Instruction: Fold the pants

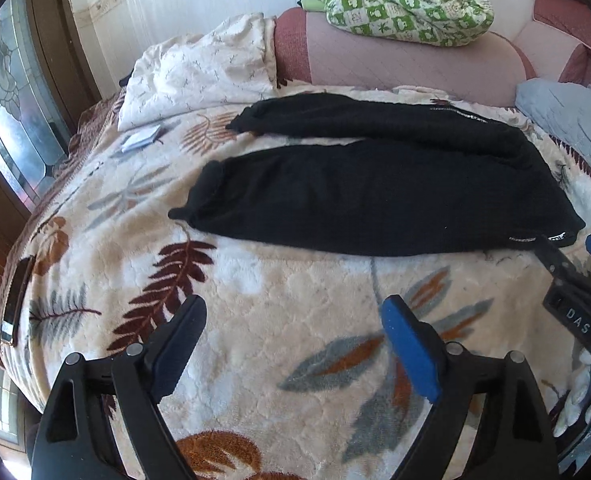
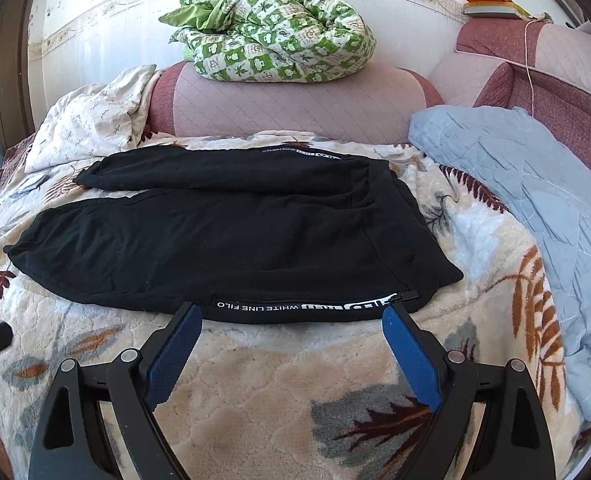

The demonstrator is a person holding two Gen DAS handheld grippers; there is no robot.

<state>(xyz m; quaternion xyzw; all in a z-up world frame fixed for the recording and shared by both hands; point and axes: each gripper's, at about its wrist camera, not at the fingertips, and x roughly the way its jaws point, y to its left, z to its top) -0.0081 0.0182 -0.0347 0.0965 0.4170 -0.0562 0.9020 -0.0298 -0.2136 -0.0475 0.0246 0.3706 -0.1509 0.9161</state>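
- The black pants (image 2: 231,240) lie flat on the leaf-patterned blanket (image 2: 279,376), toward its far edge, just short of the pink sofa back (image 2: 295,108).
- Their long axis runs side to side across both views: leg cuffs at the left, waistband at the right, the two legs apart in a narrow V.
- The right claw (image 2: 291,320) stands spread wide and holds nothing. Its blue pads (image 2: 411,360) sit just at the near hem, either side of the white lettered stripe (image 2: 307,306). Whether the tips touch the cloth I cannot tell.
- The left claw (image 1: 295,320) is also spread and empty, over bare blanket near the front edge, with the pants lying ahead of it and clearly apart.
- The right claw is therefore the nearer one (its black frame shows at the left view's right edge, beside the waist corner).
- In my judgement the fold has not begun; the next move probably turns on bringing the near leg over the far one, across the short axis.
- The cloth looks soft, thick and matte, with only slight bunching at the cuffs.
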